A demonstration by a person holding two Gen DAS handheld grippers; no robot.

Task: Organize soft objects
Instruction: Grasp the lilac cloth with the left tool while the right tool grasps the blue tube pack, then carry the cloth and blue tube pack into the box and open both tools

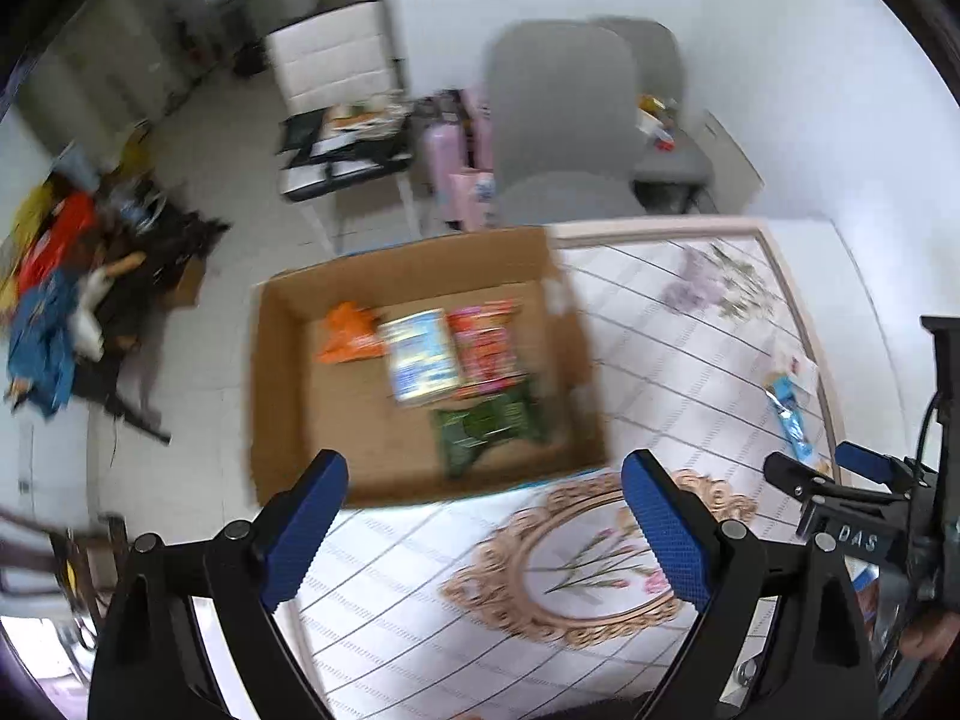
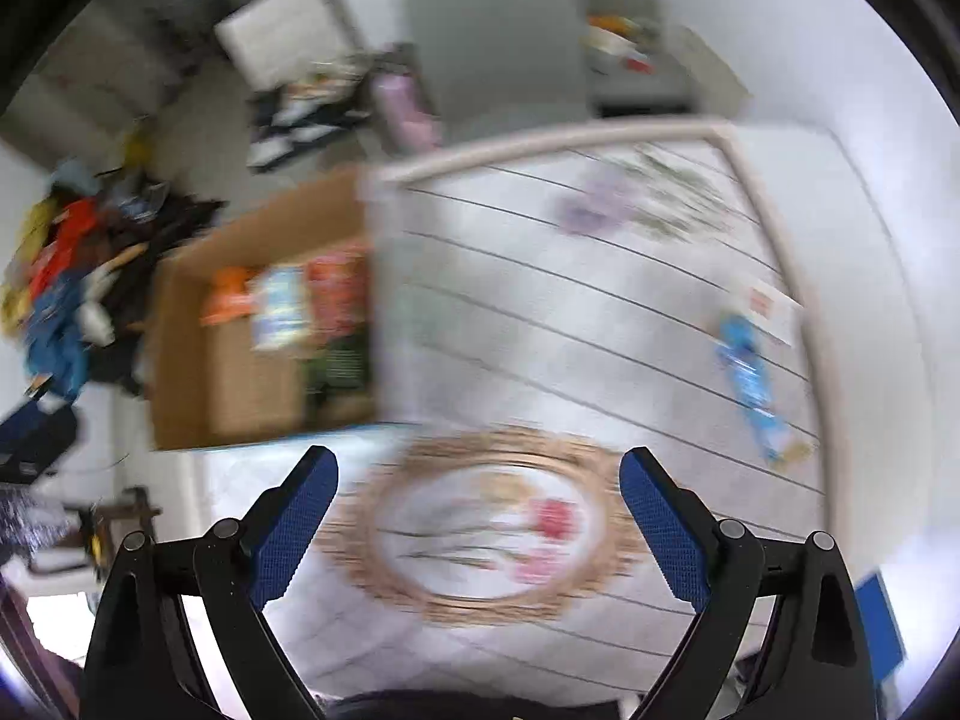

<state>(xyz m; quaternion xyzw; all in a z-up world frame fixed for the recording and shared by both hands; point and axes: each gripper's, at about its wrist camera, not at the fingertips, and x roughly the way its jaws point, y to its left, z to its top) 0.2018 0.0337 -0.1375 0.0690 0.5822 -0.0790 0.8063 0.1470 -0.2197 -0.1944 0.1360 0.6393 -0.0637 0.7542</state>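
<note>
Both claws stand wide apart with nothing between their fingers. Left gripper (image 1: 483, 525), with black plastic arms and blue ribbed pads, hovers above the table's patterned cloth (image 1: 690, 360), which is white with thin dark lines and a tan scrolled oval frame (image 1: 576, 570) around printed pink flowers. Right gripper (image 2: 477, 525) is built the same and is spread just as wide over the same oval; its view is blurred. In the left wrist view the right gripper's blue-tipped fingers show at the far right edge, also parted.

An open brown cardboard box (image 1: 282, 396) sits at the table's left edge, flaps up, holding 4 soft packets: a crinkled orange pouch (image 1: 348, 342), a pale blue and white rectangular pack (image 1: 420, 363) beside it, a red and orange packet (image 1: 486, 348) partly under that pack, and a dark green foil bag (image 1: 489, 429) nearest the grippers. 1 long blue wrapper (image 1: 791, 420) lies on the cloth well to the right, beside a white card (image 1: 801, 369). Grey padded chairs (image 1: 564, 120) stand behind the table.
</note>
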